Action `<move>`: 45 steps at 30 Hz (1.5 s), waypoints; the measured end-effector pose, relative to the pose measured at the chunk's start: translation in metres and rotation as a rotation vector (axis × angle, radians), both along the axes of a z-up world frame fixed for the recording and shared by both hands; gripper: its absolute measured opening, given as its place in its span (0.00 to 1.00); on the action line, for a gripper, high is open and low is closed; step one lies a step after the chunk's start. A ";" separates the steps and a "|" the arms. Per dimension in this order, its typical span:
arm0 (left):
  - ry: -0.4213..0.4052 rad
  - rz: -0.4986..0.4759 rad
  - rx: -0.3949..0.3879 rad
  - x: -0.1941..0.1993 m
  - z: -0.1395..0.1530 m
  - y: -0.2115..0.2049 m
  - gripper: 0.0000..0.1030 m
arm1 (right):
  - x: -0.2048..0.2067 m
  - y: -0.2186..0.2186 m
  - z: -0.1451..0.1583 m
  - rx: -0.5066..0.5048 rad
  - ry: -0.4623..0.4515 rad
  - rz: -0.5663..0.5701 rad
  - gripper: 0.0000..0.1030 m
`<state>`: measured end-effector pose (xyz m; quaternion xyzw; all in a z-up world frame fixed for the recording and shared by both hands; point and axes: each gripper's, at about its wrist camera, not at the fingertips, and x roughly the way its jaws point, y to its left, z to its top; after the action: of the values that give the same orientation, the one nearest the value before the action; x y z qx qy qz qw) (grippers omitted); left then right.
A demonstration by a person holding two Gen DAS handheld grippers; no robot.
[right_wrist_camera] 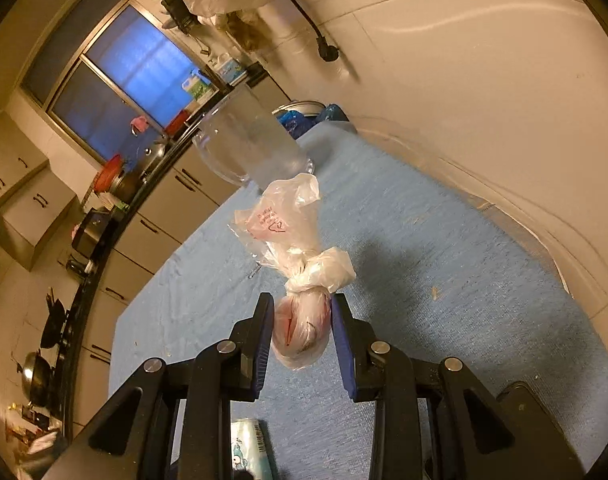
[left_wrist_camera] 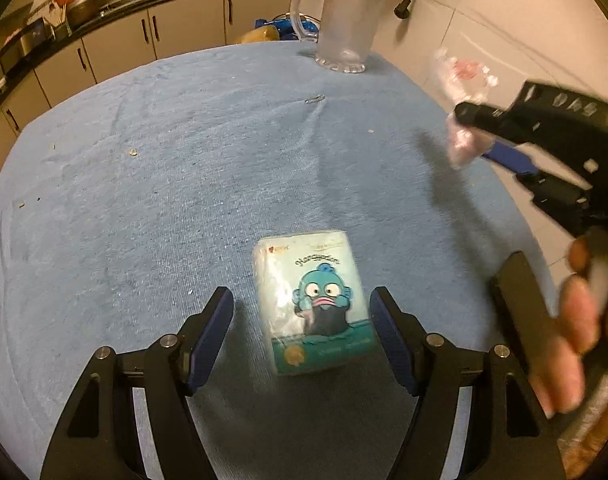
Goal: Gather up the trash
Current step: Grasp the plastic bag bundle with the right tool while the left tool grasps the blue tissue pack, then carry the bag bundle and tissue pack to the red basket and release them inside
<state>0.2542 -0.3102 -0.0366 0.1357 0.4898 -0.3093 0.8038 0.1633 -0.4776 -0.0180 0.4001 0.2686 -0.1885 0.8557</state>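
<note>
Gripping a knotted plastic bag (right_wrist_camera: 300,276) above the blue cloth's (left_wrist_camera: 144,208) far edge, right gripper (right_wrist_camera: 302,316) apparently airborne, left gripper (left_wrist_camera: 300,320) spreading wide around a tissue pack (left_wrist_camera: 314,304), open cloth lying ahead.

Glass mug (left_wrist_camera: 346,20) on blue tablecloth (left_wrist_camera: 184,160)

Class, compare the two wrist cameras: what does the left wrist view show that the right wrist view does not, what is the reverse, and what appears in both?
Only the left wrist view shows the open left hand-held gripper straddling the tissue pack's cartoon front, and the person's hand.

Only the right wrist view shows the window and the right hand-held gripper's grip on the knotted plastic bag seen close.

Both show the glass mug, the blue cloth, the bag, the pack, and the kitchen cabinets.
</note>
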 end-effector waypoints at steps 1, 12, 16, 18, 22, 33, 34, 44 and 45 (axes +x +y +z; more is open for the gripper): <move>-0.002 0.000 0.003 0.002 -0.003 -0.001 0.68 | 0.001 0.000 0.001 -0.002 -0.002 0.002 0.30; -0.057 -0.017 -0.051 0.004 -0.012 0.000 0.45 | 0.007 0.008 0.002 -0.029 -0.004 0.053 0.30; -0.061 -0.004 -0.064 0.004 -0.006 0.006 0.36 | 0.014 0.012 0.001 -0.050 0.004 0.079 0.30; -0.067 0.011 -0.063 0.004 -0.002 0.013 0.35 | 0.016 0.017 0.001 -0.064 0.010 0.095 0.30; -0.067 0.056 -0.085 0.011 0.008 0.033 0.35 | 0.025 0.031 -0.001 -0.076 0.016 0.155 0.30; -0.166 0.215 -0.095 0.004 0.045 0.135 0.35 | 0.055 0.106 -0.005 -0.104 -0.005 0.475 0.30; -0.168 0.234 -0.100 0.002 0.048 0.149 0.35 | 0.057 0.118 -0.005 -0.110 -0.004 0.510 0.30; -0.227 0.370 -0.119 -0.018 0.062 0.255 0.35 | 0.047 0.213 0.004 -0.157 -0.035 0.751 0.30; -0.237 0.382 -0.119 -0.021 0.063 0.265 0.35 | 0.045 0.219 0.003 -0.149 -0.038 0.766 0.30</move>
<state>0.2330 -0.0448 0.0259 0.0280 0.3897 -0.1618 0.9062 0.2078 -0.2581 -0.0154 0.2111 0.3681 0.1333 0.8956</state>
